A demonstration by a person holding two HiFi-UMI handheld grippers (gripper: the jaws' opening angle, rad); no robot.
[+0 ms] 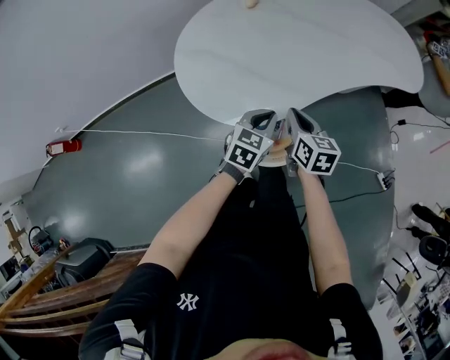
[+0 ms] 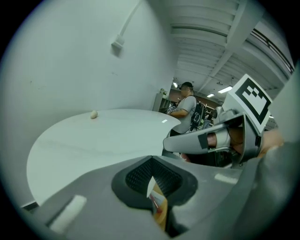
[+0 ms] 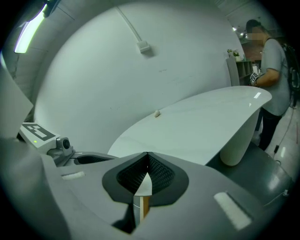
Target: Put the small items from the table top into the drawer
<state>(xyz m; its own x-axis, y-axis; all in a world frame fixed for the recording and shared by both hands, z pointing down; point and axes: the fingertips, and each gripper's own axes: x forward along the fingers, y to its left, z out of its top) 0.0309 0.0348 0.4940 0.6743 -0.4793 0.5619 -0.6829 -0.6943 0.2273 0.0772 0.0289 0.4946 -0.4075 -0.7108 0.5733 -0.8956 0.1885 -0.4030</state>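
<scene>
Looks steeply down onto a white table top (image 1: 295,49): smooth, faintly glossy, rounded in outline, set on a flared white pedestal (image 3: 236,145) over a dark grey-green polished floor (image 1: 140,176).

Holds the left gripper (image 1: 266,119) and the right gripper (image 1: 295,121) side by side, close together, at the near rim of that top. Carries on each a matte grey moulded shell and a cube of black-and-white square markers.

Finds the left gripper's jaws drawn to a narrow seam. Pinches there, between black ribbed pads (image 2: 140,176), a thin orange sliver (image 2: 158,204): flat, white at its pointed upper corner, yellow-orange below with a small red mark.

Finds the right gripper's jaws just as narrow. Nips there, between meshed black pads (image 3: 161,173), a thin white-tipped sliver (image 3: 143,190): flat, pale above, brown-orange along one lower edge. Cannot tell whether one piece or two.

Spots the small item (image 1: 250,3), a cream rounded lump, on the far rim of the table top, well apart from both grippers. Meets it again as a pale pebble shape in the left gripper view and the right gripper view.

Takes in, beyond the table, a plain white wall (image 3: 93,70) with a slim white conduit (image 3: 136,35) ending in a little box. Catches a person in a grey shirt (image 3: 276,75) standing past the far end.
</scene>
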